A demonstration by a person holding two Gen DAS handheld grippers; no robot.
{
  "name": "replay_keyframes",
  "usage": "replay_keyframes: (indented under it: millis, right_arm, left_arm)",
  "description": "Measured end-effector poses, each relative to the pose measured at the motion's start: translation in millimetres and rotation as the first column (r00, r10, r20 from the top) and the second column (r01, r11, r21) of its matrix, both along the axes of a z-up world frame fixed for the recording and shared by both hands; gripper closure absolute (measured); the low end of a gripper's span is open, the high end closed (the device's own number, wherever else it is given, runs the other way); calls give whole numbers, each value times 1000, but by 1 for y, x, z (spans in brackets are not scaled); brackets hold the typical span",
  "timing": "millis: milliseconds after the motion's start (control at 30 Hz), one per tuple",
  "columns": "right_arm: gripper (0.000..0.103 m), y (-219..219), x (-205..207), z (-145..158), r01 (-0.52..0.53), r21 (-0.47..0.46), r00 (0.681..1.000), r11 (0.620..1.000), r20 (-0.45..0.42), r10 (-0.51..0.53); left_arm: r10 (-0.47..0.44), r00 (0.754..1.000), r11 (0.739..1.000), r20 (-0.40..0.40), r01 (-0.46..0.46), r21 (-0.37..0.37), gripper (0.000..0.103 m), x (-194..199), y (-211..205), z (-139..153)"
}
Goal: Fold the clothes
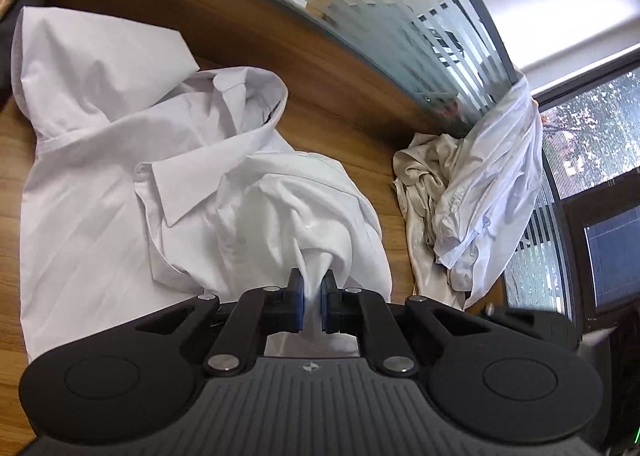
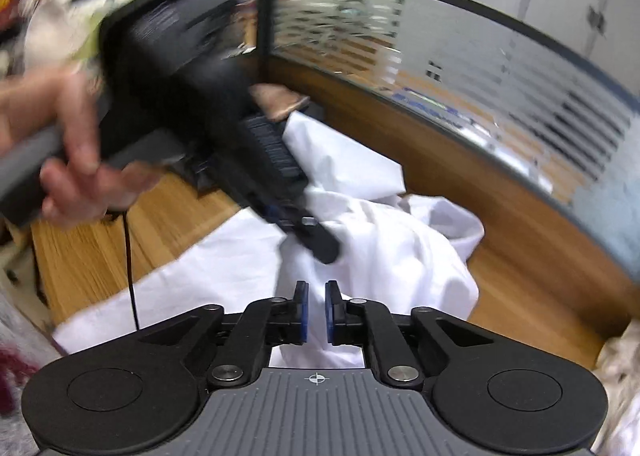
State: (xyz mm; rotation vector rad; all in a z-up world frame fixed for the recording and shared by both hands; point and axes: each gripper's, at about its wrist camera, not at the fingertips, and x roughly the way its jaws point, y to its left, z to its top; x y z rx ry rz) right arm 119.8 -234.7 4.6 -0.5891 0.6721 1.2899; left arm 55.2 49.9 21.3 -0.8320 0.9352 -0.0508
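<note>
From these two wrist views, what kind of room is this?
Most likely an office. The white shirt lies on a wooden desk edged by a frosted striped glass partition, and a dark monitor stands at the desk's far corner. A window looks outdoors.

Office: wood-grain laminate desk [image 1: 344, 104] bounded by striped frosted-glass cubicle partition [image 1: 404, 12], dark-framed; black keyboard [image 2: 272, 144] at desk's edge.
</note>
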Motion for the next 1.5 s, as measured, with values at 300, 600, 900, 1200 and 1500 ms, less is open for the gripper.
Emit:
replay_keyframes:
  millis: [300,600,900,1200,1500]
  right_arm:
    - [101,15,49,-10,76,7,953,997,-294,-71]
    - [101,40,47,-26,167,-33,982,985,-82,-169]
    - [103,28,91,-59,253,-109,942,961,-198,-271]
    - [98,21,67,-54,147,-100,965,984,-203,-165]
    - [98,30,39,-56,-25,-109,971,994,-240,-2]
  left_arm:
    - [-41,999,998,32,40,42,95,2,-8,13]
    - [-30,999,996,31,27,85,99,-6,-10,18]
    - [-21,1000,991,-15,22,132,101,-9,-10,6]
    - [-157,987,952,27,144,269,69,2,-25,15]
    - [-133,991,910,-8,125,395,96,21,-26,-1]
